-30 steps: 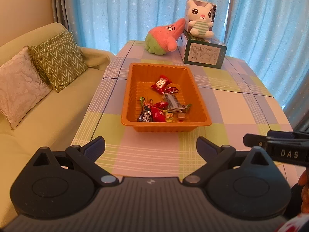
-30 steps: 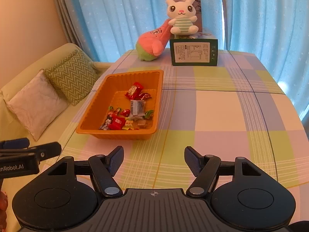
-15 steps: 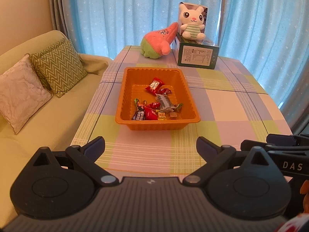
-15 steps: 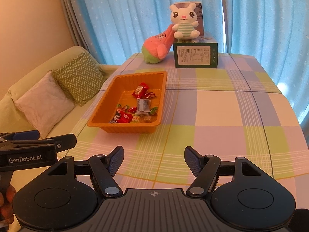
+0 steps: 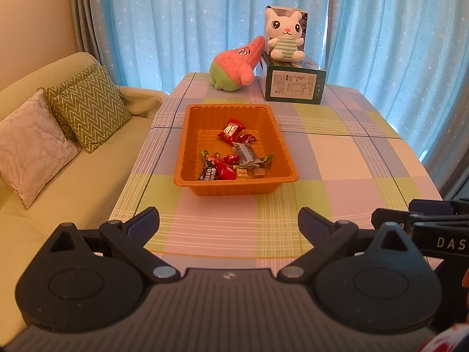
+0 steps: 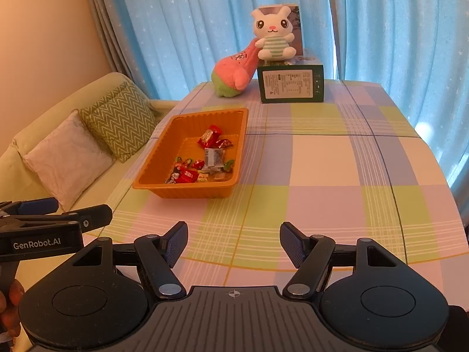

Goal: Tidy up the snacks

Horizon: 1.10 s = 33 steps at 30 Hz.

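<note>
Checked tablecloth [image 5: 337, 158] | both tongs tilted down, near edge | left tongs [image 5: 228, 223] wide, empty | right tongs [image 6: 233, 242] wide, empty

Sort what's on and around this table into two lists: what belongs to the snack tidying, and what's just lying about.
Belongs to the job:
- orange tray
- wrapped snacks lying in it
- left gripper, open and empty
- right gripper, open and empty

Just lying about:
- white rabbit plush
- pink plush
- green box
- sofa cushions

Orange ribbed plastic tray [image 5: 183, 149]: mostly red snack wrappers [image 5: 231, 129]. Table [image 5: 346, 158]: pastel check cloth, lilac, green, cream. Pink-and-green plush [image 5: 234, 66]; white rabbit plush [image 5: 283, 36], green-striped. Dark green box [image 5: 293, 85]. Blue star-dotted curtains [image 5: 176, 20]. Green chevron cushion [image 5: 91, 108].
</note>
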Each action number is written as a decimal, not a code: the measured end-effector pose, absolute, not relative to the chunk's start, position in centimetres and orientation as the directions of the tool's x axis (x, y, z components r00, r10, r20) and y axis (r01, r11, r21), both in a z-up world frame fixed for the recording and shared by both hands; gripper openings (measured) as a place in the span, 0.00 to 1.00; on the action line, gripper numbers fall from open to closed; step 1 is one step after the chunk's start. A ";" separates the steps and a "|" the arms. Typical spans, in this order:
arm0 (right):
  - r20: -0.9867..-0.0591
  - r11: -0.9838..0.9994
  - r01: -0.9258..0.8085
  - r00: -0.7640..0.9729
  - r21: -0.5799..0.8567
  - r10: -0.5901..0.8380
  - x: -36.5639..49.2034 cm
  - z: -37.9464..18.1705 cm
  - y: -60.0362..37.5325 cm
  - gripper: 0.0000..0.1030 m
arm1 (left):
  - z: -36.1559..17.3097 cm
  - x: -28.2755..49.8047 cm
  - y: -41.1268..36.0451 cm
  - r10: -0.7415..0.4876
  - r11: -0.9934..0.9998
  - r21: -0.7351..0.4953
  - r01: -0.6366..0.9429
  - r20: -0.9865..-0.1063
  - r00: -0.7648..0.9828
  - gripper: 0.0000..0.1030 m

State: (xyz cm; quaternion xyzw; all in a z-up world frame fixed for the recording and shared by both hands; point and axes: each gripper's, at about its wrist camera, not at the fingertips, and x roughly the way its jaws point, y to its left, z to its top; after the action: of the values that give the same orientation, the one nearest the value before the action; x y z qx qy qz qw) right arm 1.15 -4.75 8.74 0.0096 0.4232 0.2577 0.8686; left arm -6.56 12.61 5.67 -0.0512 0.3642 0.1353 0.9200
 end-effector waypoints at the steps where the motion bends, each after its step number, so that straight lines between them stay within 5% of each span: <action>1: -0.731 0.868 -0.439 0.509 0.234 0.455 1.2 8.7 -4.7 0.67 | 5.7 -6.6 12.6 0.211 0.959 0.004 -0.285 -0.684 0.698 0.98; 33: -0.733 0.871 -0.432 0.511 0.233 0.449 1.4 8.6 -4.8 0.67 | 5.5 -6.4 12.6 0.199 0.960 -0.005 -0.278 -0.687 0.699 0.98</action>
State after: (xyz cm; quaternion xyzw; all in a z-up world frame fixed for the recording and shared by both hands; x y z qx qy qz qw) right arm 1.40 -4.83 8.62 0.0103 0.4245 0.2533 0.8692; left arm -6.39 12.61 5.47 -0.0541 0.3657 0.1298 0.9201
